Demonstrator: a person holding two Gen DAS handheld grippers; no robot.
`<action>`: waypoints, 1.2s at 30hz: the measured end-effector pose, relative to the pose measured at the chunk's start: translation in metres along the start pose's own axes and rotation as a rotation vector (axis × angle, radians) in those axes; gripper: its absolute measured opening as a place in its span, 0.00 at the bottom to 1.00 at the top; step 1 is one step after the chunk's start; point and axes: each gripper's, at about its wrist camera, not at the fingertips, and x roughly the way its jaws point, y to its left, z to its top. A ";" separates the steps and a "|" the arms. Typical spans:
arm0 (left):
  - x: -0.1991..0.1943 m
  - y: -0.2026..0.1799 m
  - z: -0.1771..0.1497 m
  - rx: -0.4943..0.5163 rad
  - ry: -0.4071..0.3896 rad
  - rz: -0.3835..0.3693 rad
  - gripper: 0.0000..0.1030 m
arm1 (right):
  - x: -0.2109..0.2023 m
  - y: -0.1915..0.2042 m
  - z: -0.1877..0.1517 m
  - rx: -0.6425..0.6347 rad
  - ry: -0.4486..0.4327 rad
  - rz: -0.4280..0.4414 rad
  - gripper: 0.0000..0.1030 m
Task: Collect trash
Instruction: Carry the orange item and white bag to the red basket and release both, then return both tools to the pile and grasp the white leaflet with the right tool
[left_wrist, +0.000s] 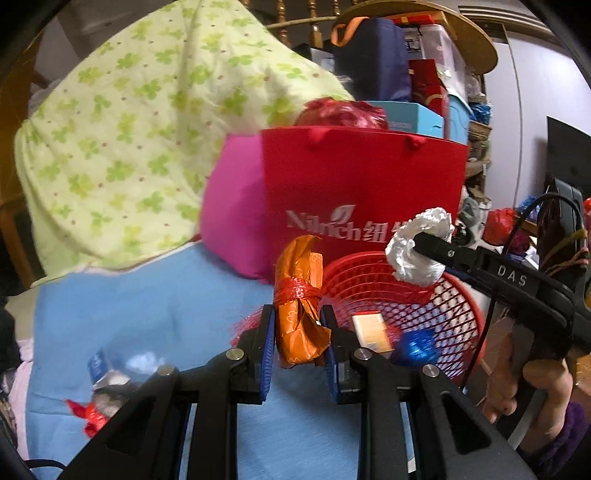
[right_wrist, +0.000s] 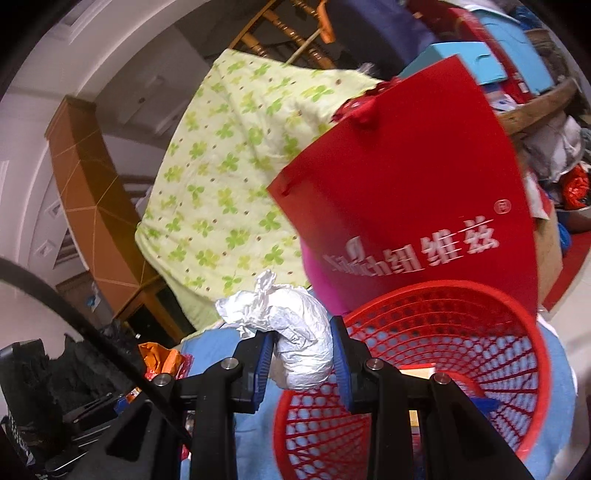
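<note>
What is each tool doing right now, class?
Left tool: closed on the orange wrapper.
Right tool: closed on the white crumpled paper, by the red basket.

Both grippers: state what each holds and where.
Left gripper pinches the orange wrapper bundle at its lower half. Right gripper pinches the crumpled white wad at its lower end.

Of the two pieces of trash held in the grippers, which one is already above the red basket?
The white crumpled wad in the right gripper hangs over the red basket's rim. The orange wrapper in the left gripper is beside the basket, over the blue cloth.
</note>
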 end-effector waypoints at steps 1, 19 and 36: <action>0.002 -0.004 0.002 0.007 -0.003 -0.005 0.25 | -0.003 -0.005 0.002 0.009 -0.007 -0.012 0.31; 0.029 -0.012 -0.026 -0.016 0.096 -0.025 0.67 | -0.022 -0.026 0.010 0.090 -0.093 -0.075 0.77; -0.076 0.206 -0.166 -0.342 0.214 0.430 0.69 | 0.043 0.126 -0.055 -0.240 0.075 0.303 0.77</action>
